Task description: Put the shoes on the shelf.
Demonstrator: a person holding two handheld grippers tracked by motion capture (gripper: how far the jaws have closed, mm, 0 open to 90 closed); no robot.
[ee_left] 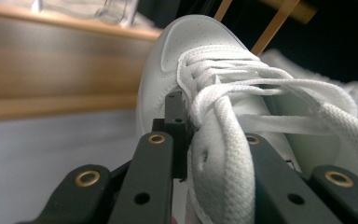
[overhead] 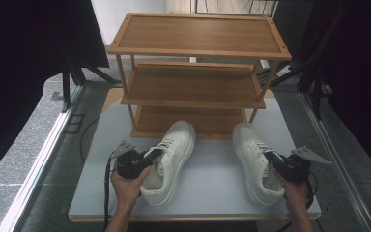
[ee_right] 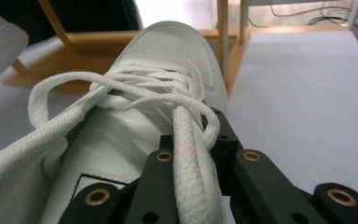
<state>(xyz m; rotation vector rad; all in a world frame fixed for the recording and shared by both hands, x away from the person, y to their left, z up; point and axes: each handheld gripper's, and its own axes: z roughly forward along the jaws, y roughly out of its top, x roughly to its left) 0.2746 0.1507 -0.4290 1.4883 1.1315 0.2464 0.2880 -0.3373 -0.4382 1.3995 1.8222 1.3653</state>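
shoes sat on the counter [overhead: 212, 181] before the wooden rack [overhead: 193, 87]. left hand-held gripper [overhead: 150, 155] clamped the left shoe's [overhead: 171, 159] side wall; right hand-held gripper [overhead: 274, 158] clamped the right shoe's [overhead: 253, 159] side.

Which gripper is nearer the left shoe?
Left. The left gripper is clamped on the left shoe at its collar; the right gripper grips the right shoe, across the table.
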